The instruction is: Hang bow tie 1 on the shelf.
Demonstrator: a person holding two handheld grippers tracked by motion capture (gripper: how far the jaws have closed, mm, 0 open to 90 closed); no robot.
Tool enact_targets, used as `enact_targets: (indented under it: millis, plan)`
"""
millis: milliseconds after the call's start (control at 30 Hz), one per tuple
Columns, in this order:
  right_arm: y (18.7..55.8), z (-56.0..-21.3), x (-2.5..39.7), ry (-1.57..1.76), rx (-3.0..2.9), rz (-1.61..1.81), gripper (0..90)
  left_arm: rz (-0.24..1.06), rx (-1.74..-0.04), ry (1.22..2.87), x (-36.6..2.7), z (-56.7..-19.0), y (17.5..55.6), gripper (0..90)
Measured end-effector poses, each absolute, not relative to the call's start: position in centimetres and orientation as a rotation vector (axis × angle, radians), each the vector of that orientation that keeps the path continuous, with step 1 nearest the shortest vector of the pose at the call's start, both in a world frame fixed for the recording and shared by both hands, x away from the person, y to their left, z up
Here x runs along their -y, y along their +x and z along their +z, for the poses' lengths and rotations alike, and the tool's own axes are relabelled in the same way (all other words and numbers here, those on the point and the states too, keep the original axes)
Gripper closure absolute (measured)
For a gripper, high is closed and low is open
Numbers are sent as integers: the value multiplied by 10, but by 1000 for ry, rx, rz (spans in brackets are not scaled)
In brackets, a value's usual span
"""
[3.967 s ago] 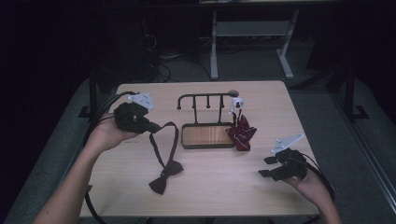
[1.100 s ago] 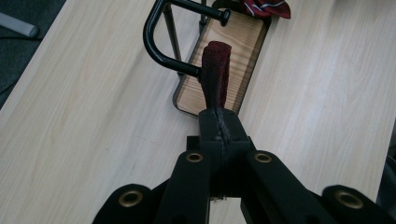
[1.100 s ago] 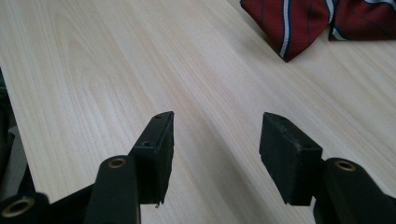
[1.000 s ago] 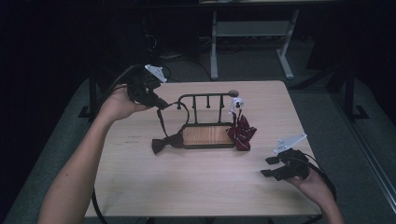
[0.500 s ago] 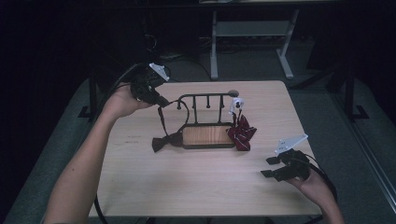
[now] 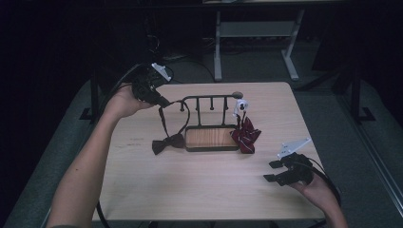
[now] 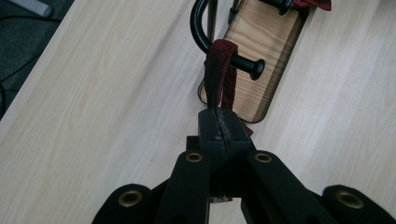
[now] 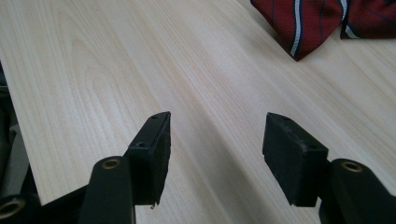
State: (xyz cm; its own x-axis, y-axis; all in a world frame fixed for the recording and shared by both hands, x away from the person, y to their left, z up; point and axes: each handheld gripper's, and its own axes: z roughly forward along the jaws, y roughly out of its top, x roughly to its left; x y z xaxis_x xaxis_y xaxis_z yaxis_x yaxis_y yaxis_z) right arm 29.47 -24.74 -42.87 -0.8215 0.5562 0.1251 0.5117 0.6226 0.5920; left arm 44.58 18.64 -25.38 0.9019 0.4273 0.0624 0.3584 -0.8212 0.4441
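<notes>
Evidently the step in hand is hanging the dark maroon bow tie (image 6: 167,142) by its narrow neck strap (image 7: 219,70) on the black metal peg rack with the oval wooden base (image 6: 211,137). The left gripper (image 6: 159,99), held up at the rack's left end, has its jaws pressed fully together on the strap, which in the left gripper view is draped over the end peg (image 7: 246,65) beside the curved end of the rail; the bow itself lies on the pale wooden table (image 6: 199,190) just left of the base. A red striped bow tie (image 6: 245,134) already hangs at the rack's right end. The right gripper (image 6: 275,171) rests low near the table's right front corner, its jaws wide apart and holding nothing. Next, I judge, the strap must sit well behind the peg's knob before the left jaws let go, or it may slip off.
</notes>
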Motion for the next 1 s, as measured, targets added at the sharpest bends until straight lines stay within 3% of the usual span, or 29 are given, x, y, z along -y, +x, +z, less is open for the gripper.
enact_targets:
  millis: [700,1000]
  plan:
    - [292,-429,250,937,-2742,987,399,220,-582,2664,-183,-257,448,891]
    - [291,-428,250,945,-2731,995,394,243,-585,2658,-185,-255,445,824]
